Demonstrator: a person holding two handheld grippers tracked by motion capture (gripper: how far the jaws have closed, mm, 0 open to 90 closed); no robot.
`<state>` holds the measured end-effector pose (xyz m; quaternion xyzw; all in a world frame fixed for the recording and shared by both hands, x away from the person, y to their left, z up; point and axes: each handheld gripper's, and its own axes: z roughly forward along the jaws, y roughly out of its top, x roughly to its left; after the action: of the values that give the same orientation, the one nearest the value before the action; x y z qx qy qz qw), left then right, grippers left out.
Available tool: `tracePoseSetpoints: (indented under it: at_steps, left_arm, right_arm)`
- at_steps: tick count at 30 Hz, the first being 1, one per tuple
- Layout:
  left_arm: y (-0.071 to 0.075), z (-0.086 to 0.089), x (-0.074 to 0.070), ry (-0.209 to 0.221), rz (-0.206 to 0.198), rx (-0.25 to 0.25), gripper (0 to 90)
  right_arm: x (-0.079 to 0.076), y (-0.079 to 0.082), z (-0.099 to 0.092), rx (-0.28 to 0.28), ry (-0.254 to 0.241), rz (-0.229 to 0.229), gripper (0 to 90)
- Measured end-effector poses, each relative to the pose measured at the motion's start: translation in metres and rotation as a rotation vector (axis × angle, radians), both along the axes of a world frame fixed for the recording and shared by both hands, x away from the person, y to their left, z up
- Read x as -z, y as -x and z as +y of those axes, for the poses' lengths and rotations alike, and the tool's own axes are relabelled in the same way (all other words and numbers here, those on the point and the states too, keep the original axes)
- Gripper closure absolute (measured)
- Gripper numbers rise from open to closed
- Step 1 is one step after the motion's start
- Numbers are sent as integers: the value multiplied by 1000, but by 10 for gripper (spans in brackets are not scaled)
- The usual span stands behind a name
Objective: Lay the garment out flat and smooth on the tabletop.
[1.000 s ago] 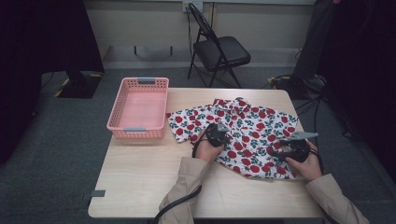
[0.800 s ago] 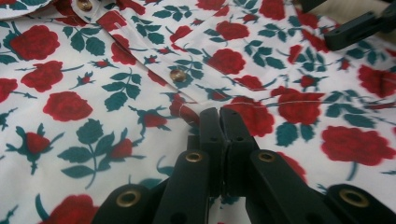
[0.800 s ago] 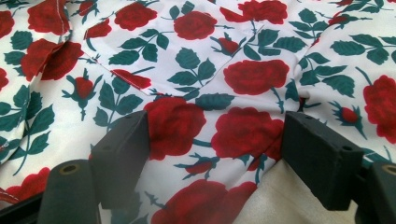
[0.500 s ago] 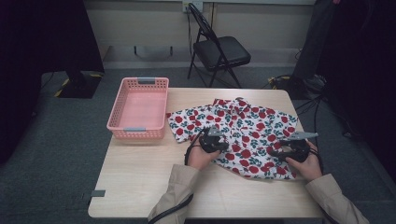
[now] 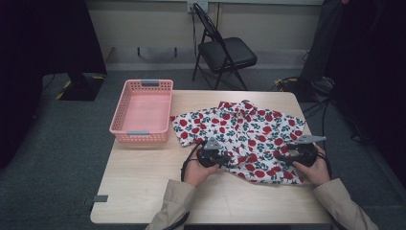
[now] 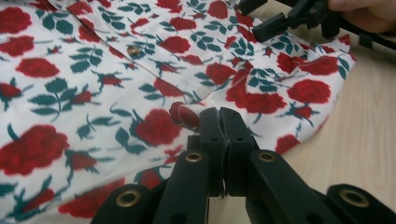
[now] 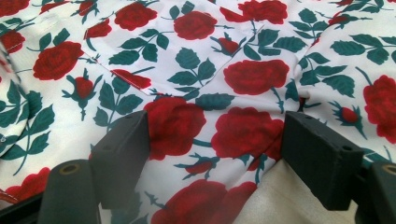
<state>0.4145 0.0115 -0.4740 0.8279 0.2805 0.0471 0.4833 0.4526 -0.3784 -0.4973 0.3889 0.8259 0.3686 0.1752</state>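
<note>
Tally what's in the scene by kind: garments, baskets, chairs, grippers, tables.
Shirt with rose print: 1
Pink basket: 1
Black folding chair: 1
Grippers: 2, left gripper and right gripper
Wooden table: 1
Total: 6

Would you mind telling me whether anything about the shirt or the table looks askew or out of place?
Nothing is damaged or spilled. The rose-print shirt lies a little rumpled; the left gripper pinches a small fold of its hem. The pink basket overhangs the table edge.
</note>
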Motion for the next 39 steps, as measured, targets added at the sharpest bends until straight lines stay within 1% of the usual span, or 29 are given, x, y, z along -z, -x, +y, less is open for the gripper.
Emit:
tracePoseSetpoints:
  at_steps: [9, 12, 15, 18, 26, 39]
  left_arm:
    - [11, 13, 3, 3, 33, -6, 889]
    - [14, 17, 5, 11, 46, -8, 889]
    - [16, 21, 6, 7, 50, -4, 888]
    - [18, 25, 6, 23, 63, -9, 888]
    - [23, 33, 5, 19, 75, -6, 888]
    - [30, 45, 7, 6, 90, -17, 887]
  right_arm:
    - [0, 0, 0, 0, 0, 0, 233]
    - [0, 0, 0, 0, 0, 0, 233]
    - [0, 0, 0, 0, 0, 0, 233]
    - [0, 0, 0, 0, 0, 1, 233]
    - [0, 0, 0, 0, -1, 1, 234]
    - [0, 0, 0, 0, 0, 0, 233]
